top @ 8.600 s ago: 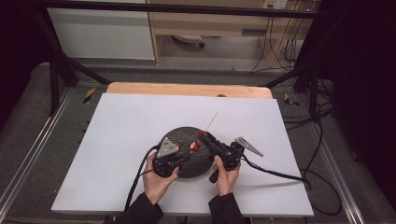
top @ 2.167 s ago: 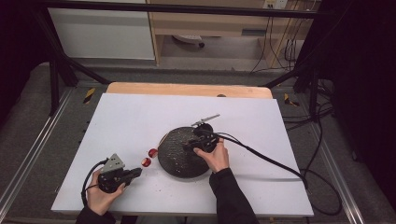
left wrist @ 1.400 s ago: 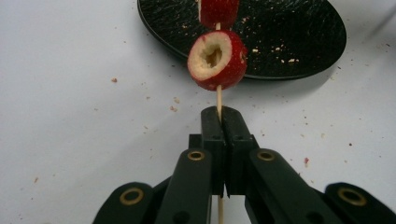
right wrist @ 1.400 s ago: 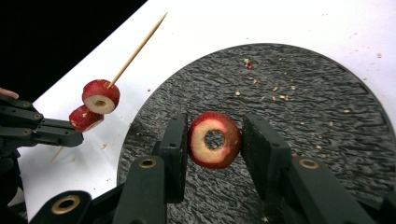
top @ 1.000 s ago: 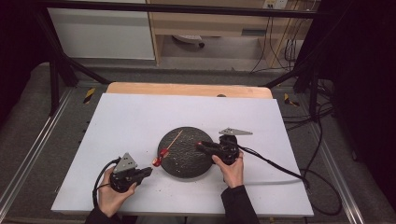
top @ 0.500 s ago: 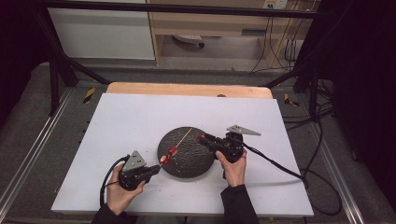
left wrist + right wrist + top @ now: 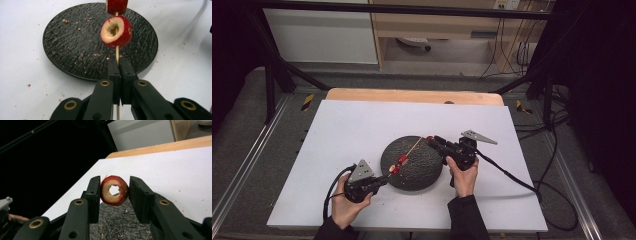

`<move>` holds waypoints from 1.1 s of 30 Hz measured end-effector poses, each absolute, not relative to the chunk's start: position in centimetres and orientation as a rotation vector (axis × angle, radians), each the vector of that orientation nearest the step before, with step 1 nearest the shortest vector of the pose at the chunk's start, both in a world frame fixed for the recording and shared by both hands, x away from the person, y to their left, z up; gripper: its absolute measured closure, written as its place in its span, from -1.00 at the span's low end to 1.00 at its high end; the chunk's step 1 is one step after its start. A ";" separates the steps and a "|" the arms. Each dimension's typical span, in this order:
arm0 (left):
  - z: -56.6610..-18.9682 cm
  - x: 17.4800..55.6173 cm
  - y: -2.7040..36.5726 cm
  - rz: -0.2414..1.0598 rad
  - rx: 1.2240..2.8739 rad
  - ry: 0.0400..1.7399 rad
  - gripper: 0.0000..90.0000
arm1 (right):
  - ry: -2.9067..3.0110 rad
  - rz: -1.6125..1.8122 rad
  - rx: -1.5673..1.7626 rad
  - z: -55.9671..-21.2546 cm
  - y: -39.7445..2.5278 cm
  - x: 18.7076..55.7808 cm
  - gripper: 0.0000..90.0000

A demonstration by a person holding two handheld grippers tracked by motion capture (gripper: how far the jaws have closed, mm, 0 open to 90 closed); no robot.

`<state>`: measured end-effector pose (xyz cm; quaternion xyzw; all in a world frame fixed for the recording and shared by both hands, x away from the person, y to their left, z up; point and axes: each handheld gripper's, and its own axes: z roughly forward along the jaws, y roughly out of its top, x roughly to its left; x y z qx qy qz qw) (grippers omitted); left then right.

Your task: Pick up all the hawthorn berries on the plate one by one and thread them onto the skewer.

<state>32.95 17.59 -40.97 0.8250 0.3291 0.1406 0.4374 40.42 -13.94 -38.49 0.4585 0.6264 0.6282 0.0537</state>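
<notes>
So basically the skewer (image 7: 116, 52) is the star here: a thin wooden stick already carrying two red fruit pieces (image 7: 116, 32), angled up over the black textured plate (image 7: 65, 50) in the middle of the white table (image 7: 352, 125). The left gripper (image 7: 119, 75) has its jaws pressed tight together on the lower end of the stick, so the loaded part pokes out past the tips, right above the plate.

The right gripper (image 7: 114, 195) is on the other side of the plate, holding a third piece, a red ring slice (image 7: 114, 190) with a hole through its core. One jaw touches the ring; there's a sliver of gap at the other, so I'd call it a light pinch, jaws only as wide as the slice.

My guess is the step is threading that ring onto the free tip of the stick. To do it well, I'd line up the hole with the tip first, keep the stick steady and level with the left hand, then slide the ring on slowly along the stick's axis. Squeezing harder would probably crush the slice, and going in off-centre could split it. Doing it over the plate means a dropped piece lands there, among the crumbs (image 7: 82, 53).
</notes>
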 end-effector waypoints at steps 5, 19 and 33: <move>-40.8 33.0 17.2 0.350 2.043 0.825 0.97 | 1.847 1.939 1.391 -38.2 -14.1 40.6 0.39; -40.5 33.1 16.4 0.350 2.012 0.845 0.97 | 1.647 2.049 1.429 -37.6 -14.2 41.4 0.39; -40.4 32.9 15.4 0.346 2.002 0.833 0.97 | 1.516 2.113 1.439 -37.5 -14.2 42.0 0.40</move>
